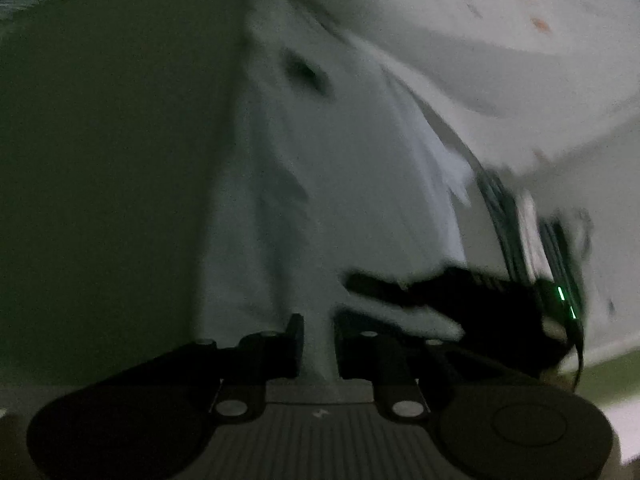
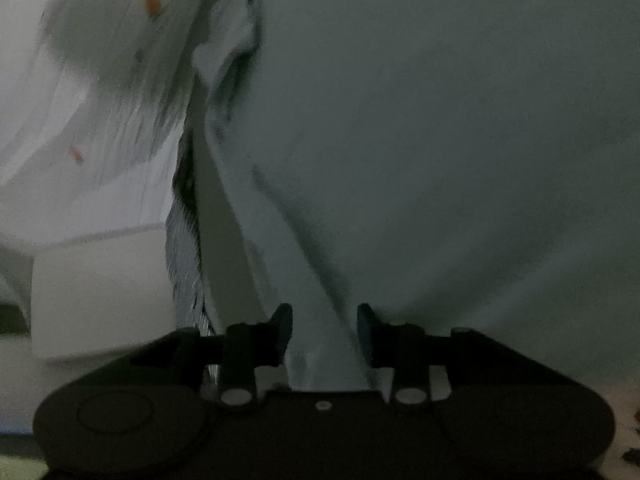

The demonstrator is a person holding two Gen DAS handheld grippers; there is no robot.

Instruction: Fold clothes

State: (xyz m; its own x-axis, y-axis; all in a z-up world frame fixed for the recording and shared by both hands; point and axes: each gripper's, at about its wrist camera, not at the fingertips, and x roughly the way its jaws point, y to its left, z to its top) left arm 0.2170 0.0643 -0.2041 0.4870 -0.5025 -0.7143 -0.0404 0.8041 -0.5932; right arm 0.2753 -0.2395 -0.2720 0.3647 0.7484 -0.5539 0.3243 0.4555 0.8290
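Observation:
A pale white garment (image 1: 328, 184) fills both views, hanging in folds close to the cameras. My left gripper (image 1: 318, 340) is shut on a bunch of its cloth, which rises from between the fingers. My right gripper (image 2: 324, 336) is shut on another bunch of the same garment (image 2: 420, 160). The right gripper also shows in the left wrist view (image 1: 472, 300), dark with green lights, close on the right. The views are dim and blurred.
A white cloth with small orange marks (image 1: 500, 40) lies beyond the garment; it also shows in the right wrist view (image 2: 100, 80). A dark striped edge (image 2: 186, 240) runs beside the held cloth. A white block-like surface (image 2: 100, 292) sits lower left.

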